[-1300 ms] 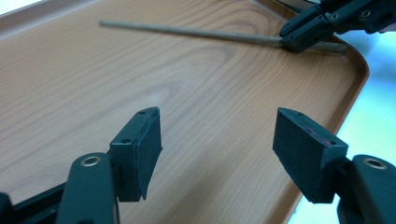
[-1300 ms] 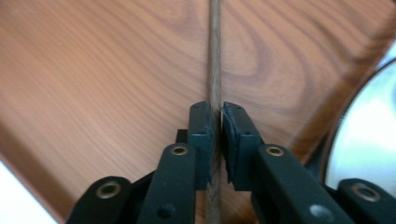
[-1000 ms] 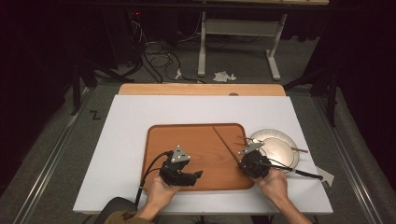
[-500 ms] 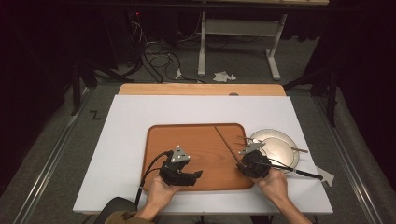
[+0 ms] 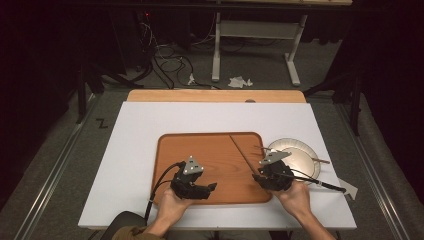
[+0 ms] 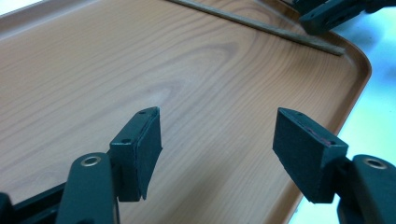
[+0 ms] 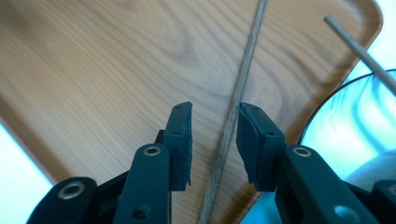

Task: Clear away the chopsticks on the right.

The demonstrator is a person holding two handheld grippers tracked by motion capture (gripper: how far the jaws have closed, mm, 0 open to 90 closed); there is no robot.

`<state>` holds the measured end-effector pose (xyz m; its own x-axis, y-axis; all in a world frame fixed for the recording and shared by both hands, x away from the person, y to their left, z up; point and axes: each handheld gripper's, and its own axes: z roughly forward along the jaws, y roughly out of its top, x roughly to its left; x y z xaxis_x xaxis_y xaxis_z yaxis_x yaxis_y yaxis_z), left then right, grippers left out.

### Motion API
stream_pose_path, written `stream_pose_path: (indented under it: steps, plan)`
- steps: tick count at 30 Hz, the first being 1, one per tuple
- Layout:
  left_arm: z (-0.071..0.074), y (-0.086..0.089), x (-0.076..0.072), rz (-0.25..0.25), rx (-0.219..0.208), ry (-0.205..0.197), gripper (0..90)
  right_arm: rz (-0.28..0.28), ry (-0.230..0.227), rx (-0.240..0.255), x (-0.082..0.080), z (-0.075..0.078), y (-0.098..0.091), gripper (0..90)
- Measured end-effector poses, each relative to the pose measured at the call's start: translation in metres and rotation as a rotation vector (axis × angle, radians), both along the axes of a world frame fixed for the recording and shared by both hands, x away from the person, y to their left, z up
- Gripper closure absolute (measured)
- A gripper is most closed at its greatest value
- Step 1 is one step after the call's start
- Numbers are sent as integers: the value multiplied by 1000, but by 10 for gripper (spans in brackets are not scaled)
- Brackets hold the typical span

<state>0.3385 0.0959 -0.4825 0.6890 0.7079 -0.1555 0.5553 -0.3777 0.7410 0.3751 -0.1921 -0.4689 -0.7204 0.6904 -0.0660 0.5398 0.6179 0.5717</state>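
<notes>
Chopsticks, two: one [image 7: 233,116] is lying on the wooden tray [image 5: 200,150] between the right gripper [image 7: 212,140]'s parting, non-pressing jaws, one [image 5: 320,160] across the plate [image 5: 300,162] beside the tray; the left gripper [image 6: 217,140] is gaping empty over the tray, which is sitting on a white table [image 5: 140,130].

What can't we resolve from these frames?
- Right gripper view: the chopstick on the tray runs out of frame top and bottom, so its ends are cut off.
- Same view: the plate is glare-washed and cropped, contents unreadable.
- High view: the second chopstick across the plate is too thin to read; its near part lies behind the gripper.
</notes>
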Motion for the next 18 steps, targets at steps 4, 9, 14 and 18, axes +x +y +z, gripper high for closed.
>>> stream_pose_path:
  steps: [4, 9, 14, 18]
  plan:
    - [0, 0, 1, 2, -1, 1, 326, 17, -7, 32, -1, 6, -3, 655]
    - [0, 1, 1, 2, 1, 0, 326, 38, -8, 66, -2, 13, -8, 655]
    - [0, 1, 2, 4, -1, 3, 326, 36, -13, 90, -3, 23, -16, 664]
    - [0, 2, 2, 10, -5, 2, 326, 34, -39, 96, 0, 31, -25, 661]
